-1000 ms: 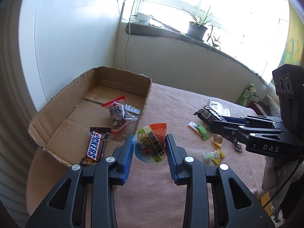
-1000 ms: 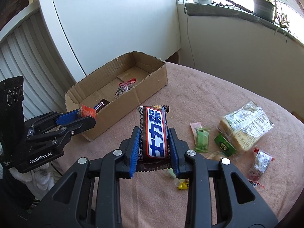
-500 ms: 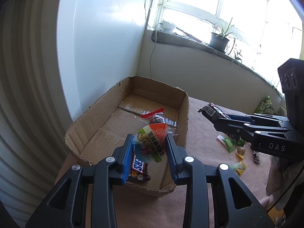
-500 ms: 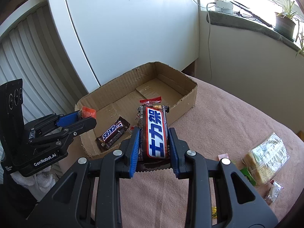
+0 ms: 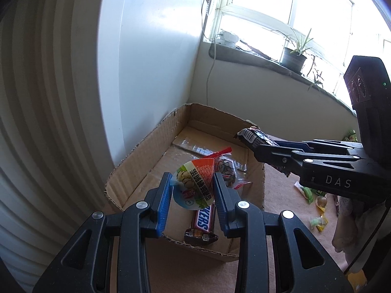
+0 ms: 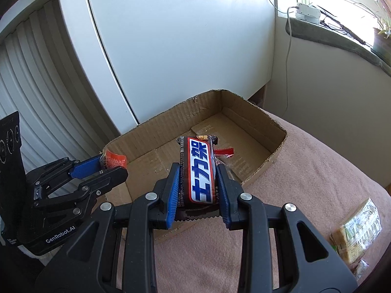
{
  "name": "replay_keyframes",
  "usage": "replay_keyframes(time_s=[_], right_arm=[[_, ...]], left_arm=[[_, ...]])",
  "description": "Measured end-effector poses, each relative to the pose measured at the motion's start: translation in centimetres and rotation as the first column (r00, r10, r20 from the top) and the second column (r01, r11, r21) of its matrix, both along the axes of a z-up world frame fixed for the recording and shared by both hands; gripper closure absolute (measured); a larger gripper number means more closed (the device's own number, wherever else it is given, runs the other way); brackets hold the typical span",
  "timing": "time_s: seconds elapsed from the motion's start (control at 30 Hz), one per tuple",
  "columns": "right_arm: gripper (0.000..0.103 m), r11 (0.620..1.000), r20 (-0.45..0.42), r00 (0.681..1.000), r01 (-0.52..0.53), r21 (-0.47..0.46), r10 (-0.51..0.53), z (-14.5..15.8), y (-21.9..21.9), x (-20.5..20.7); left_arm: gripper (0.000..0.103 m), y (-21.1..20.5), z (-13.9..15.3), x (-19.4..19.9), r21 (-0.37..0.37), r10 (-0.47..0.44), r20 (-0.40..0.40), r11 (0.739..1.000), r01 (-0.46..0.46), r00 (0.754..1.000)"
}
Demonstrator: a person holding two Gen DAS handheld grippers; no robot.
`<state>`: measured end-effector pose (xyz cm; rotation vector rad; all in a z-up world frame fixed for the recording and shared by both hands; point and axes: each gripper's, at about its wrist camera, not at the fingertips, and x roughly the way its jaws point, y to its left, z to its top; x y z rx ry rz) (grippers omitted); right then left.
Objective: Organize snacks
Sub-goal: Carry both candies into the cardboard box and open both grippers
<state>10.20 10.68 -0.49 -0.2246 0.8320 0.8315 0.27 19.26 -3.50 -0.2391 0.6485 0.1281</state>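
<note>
Both claws had travelled from the table's loose snacks to above the cardboard box [image 5: 136, 168]. The left claw [image 5: 191, 190] clamped a round jelly cup [image 5: 193, 185]; the right claw [image 6: 198, 183] pinched a Snickers bar [image 6: 199, 171]. Both snacks hung over the box, probably ready for release beside the Snickers [image 5: 202, 219] below.

Left tool [image 5: 191, 190] and right tool [image 6: 198, 185], each clamped, tilted downward.

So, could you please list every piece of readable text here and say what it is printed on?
"DAS": right gripper body.
"GenRobot.AI": left gripper body.
"KERS", start hidden: brown bar in the cardboard box.
Blue Chinese characters: held chocolate bar.
Chinese print: round snack lid, not legible to me.
</note>
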Motion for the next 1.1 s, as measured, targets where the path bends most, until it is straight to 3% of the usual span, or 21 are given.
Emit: replay_keyframes(time_s=[0.6, 0.87, 0.9, 0.97, 1.1], right_arm=[[0.073, 1.000, -0.033, 0.999, -0.010, -0.022, 0.010, -1.6, 2.0, 1.7], [0.072, 1.000, -0.011, 1.000, -0.010, -0.009, 0.010, -1.0, 1.8, 1.5], [0.072, 1.000, -0.008, 1.000, -0.009, -0.009, 0.009, -0.9, 1.7, 1.4], [0.059, 1.000, -0.005, 1.000, -0.003, -0.006, 0.003, -0.6, 1.5, 1.4], [0.055, 1.000, 0.009, 1.000, 0.011, 0.007, -0.011, -0.1, 0.7, 1.1]], left_arm=[[0.070, 0.4, 0.1, 0.4, 0.004, 0.012, 0.004, 1.000, -0.012, 1.000], [0.070, 0.4, 0.3, 0.5, 0.013, 0.023, 0.004, 1.000, -0.024, 1.000], [0.070, 0.3, 0.4, 0.4, 0.015, 0.024, 0.005, 1.000, -0.024, 1.000], [0.070, 0.2, 0.5, 0.4, 0.016, 0.024, 0.006, 1.000, -0.024, 1.000], [0.070, -0.1, 0.8, 0.1, 0.021, 0.022, 0.013, 1.000, -0.023, 1.000]])
